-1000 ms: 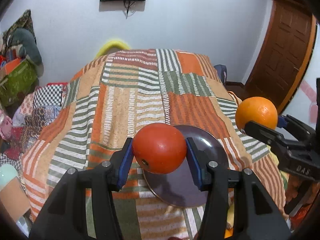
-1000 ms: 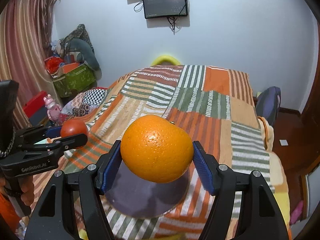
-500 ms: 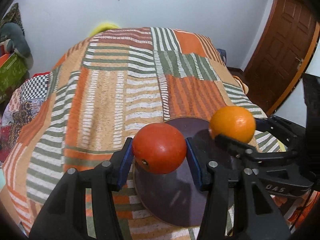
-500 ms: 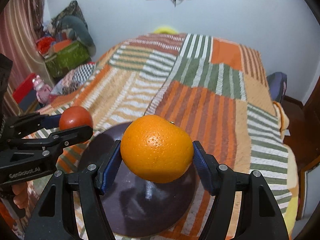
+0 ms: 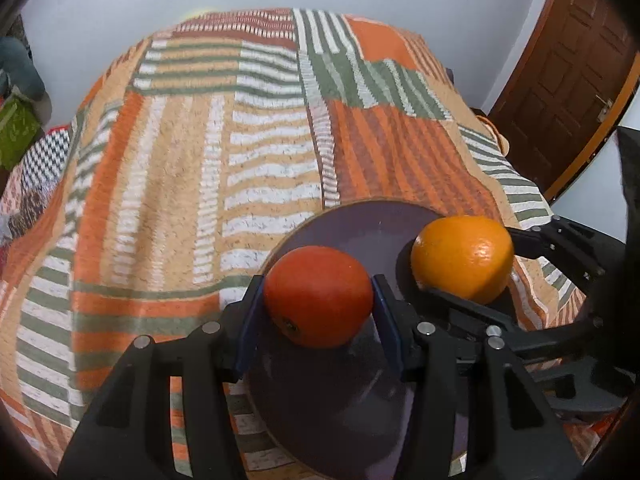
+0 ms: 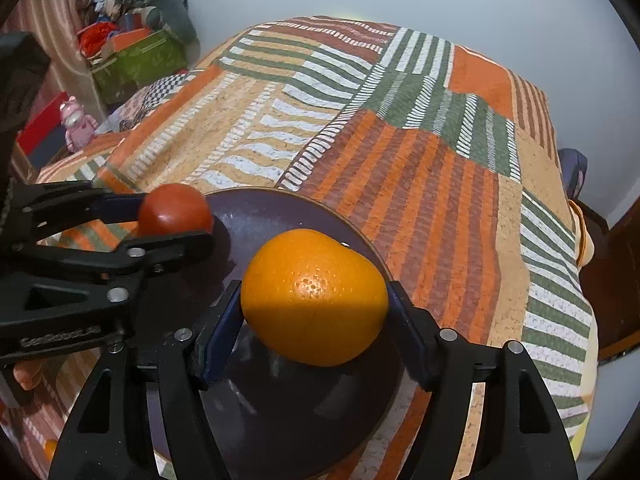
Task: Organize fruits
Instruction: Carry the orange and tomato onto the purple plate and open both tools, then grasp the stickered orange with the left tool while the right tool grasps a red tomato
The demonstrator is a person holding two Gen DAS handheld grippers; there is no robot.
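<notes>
Fruits lower now, over plate (image 5: 352, 224)

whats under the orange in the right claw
The dark plate on the patchwork blanket lies below the orange. The fruit hides the plate beneath it, so contact cannot be judged.

Over the plate (image 6: 280, 216) room is tight: the left gripper (image 6: 176, 220) with its tomato (image 6: 176, 208) sits just beside the right gripper (image 6: 314, 300) with its orange (image 6: 314, 296). Beyond the plate the bed (image 5: 192, 152) lies bare.
</notes>
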